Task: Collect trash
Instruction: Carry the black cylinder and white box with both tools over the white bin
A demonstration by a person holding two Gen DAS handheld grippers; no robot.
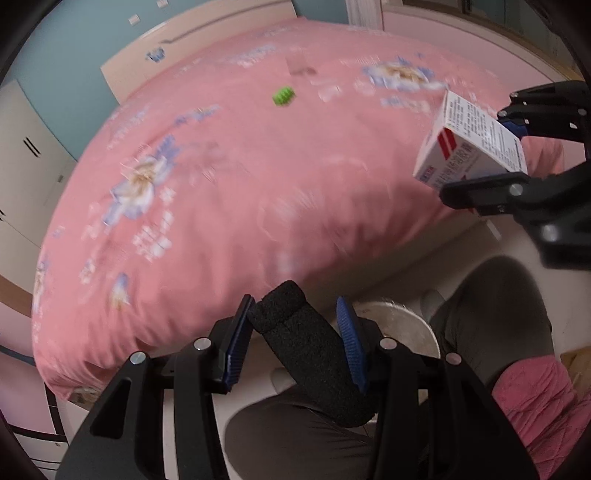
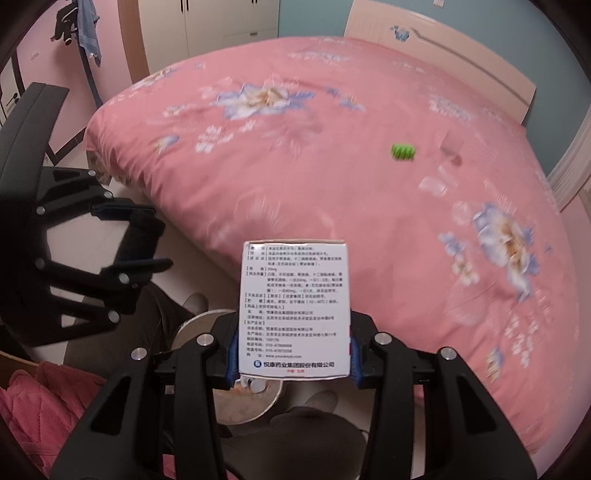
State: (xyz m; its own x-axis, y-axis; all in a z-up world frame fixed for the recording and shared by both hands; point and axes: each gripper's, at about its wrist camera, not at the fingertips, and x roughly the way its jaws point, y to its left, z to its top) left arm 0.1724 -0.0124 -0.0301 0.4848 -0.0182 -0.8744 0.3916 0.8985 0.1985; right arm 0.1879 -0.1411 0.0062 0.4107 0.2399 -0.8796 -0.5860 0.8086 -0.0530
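My left gripper [image 1: 293, 332] is shut on a black foam tube [image 1: 310, 350], held off the bed's near edge above the round metal bin [image 1: 406, 325]. It also shows at the left of the right wrist view [image 2: 136, 236]. My right gripper [image 2: 291, 354] is shut on a white medicine box [image 2: 293, 306] with printed text, held over the bin [image 2: 192, 325]. The box shows at the right of the left wrist view [image 1: 469, 144]. A small green ridged object [image 1: 283, 96] lies on the bed; it also shows in the right wrist view [image 2: 402, 151]. Clear plastic scraps [image 2: 434, 184] lie near it.
A pink floral quilt [image 1: 221, 177] covers the large bed. The person's dark-trousered legs [image 1: 491, 314] and pink quilted jacket [image 1: 532, 398] are beside the bin. White wardrobes [image 2: 207, 26] stand behind the bed, a headboard [image 2: 443, 48] at its far side.
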